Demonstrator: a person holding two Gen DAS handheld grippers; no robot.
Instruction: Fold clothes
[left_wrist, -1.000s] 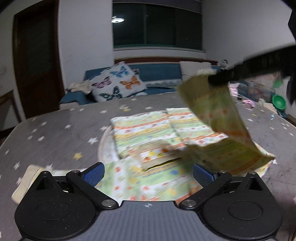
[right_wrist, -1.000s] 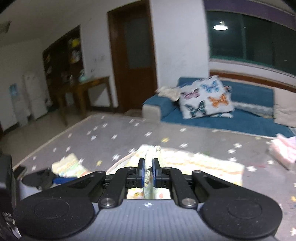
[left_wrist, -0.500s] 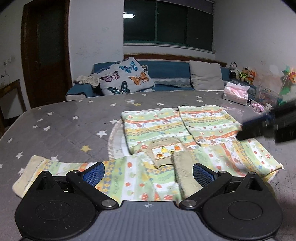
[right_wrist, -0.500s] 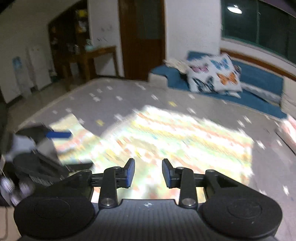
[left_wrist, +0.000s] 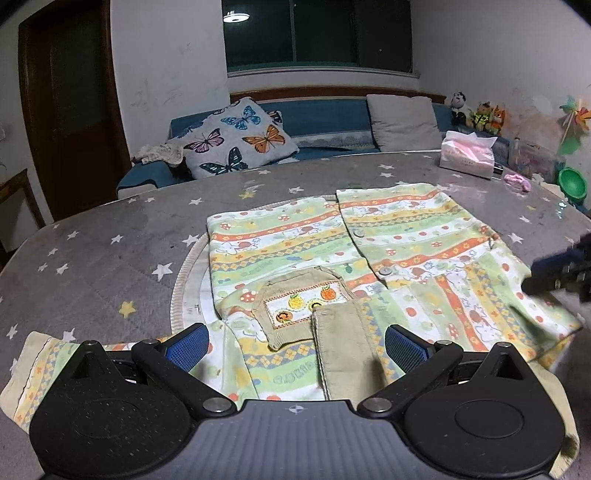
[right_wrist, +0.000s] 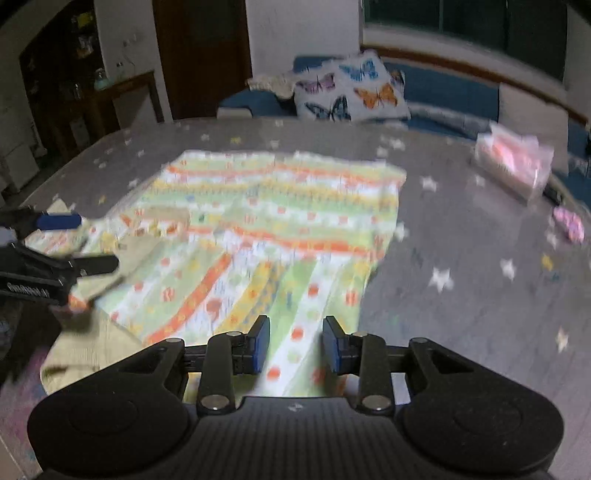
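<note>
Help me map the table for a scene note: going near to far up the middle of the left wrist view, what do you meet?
Left tongs → beige collar → fruit patch → patterned shirt → bare table → butterfly pillow → window.

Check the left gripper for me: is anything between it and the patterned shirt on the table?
Nothing visible. The left gripper is open right over the near edge of the patterned shirt, with only the shirt's own beige collar between its fingers.
</note>
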